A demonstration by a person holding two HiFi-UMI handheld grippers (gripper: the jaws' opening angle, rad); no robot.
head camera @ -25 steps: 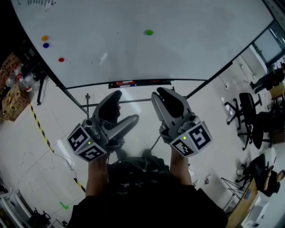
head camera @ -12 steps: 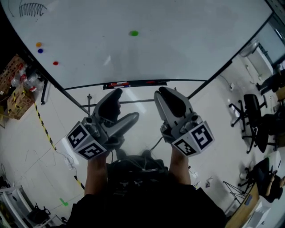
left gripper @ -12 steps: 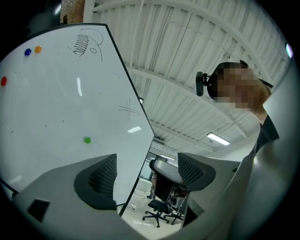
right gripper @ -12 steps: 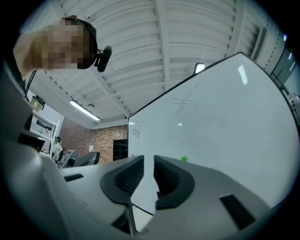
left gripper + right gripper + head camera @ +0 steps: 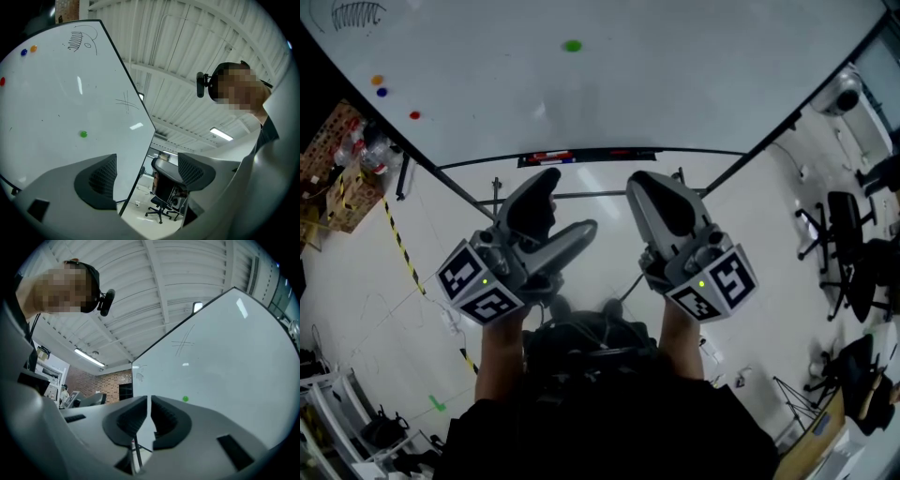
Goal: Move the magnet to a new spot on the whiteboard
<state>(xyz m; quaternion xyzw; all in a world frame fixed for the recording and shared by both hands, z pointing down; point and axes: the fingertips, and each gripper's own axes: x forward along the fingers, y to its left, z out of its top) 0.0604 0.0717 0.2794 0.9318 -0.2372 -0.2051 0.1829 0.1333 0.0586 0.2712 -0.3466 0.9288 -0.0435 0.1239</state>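
Well ahead of both claws and above them, out of reach for now, the green magnet (image 5: 572,45) sat on the whiteboard (image 5: 694,84) with nothing near it. Left claw (image 5: 147,161): jaws wide apart, empty. Right claw (image 5: 150,401): jaws had just been closing and stood drawn to a thin slit, nothing between them. Risk, as I judged it: going in like that, the right claw could only shove the magnet, which might skate across the board or drop to the floor (image 5: 412,225); it would need opening first. The magnet looked small and low, so the pads could slip off its edge and flick it away. A hard push might also rock the board. A red magnet (image 5: 414,115), an orange magnet (image 5: 377,81) and a blue magnet (image 5: 382,92) sat far off to the left of the left claw; the task named no colour, so a wrong pick was possible. Writing: none legible. There was a hatched scribble (image 5: 77,41) in the board's upper corner and faint crossed strokes (image 5: 183,342) above the green magnet, but no words. The marker cubes (image 5: 483,291) bore black-and-white square patterns only. Print on the cardboard boxes (image 5: 333,183) off left was too small to read.
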